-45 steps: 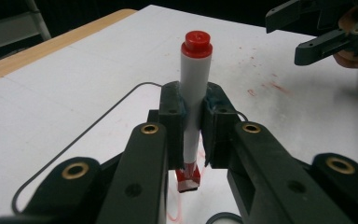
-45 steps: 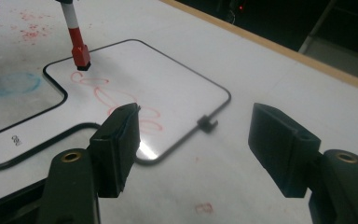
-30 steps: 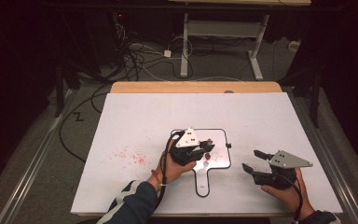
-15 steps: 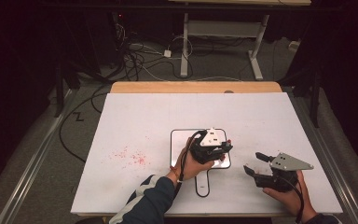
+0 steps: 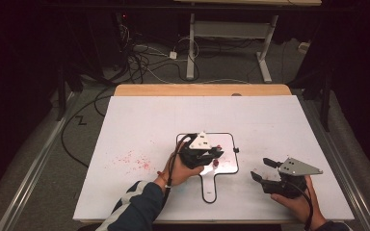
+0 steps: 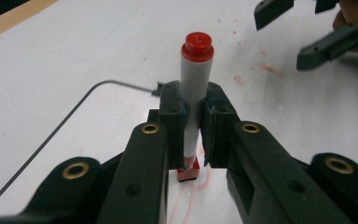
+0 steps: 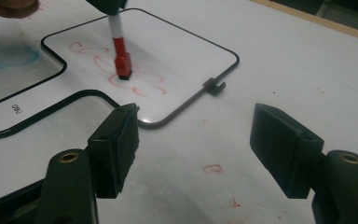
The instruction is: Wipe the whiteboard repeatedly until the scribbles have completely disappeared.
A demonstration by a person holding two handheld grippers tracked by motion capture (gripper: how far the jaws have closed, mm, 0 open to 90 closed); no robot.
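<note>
A small white board (image 5: pixel 229 144) with a black rim and a handle lies flat on the white table. My left gripper (image 5: pixel 211 155) hovers over it, shut on a white marker (image 6: pixel 196 88) with a red cap on top. The marker's red lower end (image 7: pixel 122 63) stands on the board among red scribbles (image 7: pixel 144 79). To the right of the board, my right gripper (image 5: pixel 260 168) is held open just above the table, pointing at the board with nothing between its fingers. From the left gripper view, the right gripper (image 6: pixel 286 32) appears at the top right.
Red ink specks (image 5: pixel 135 161) mark the table sheet left of the board, and a faint blue smudge (image 7: pixel 14 53) lies beside the board's handle. A wooden strip (image 5: pixel 202 90) runs along the far edge. Cables and desk legs (image 5: pixel 192 43) are on the floor beyond.
My left gripper with the marker swept right across the board, then came back left a little. The right gripper has stayed in place.
</note>
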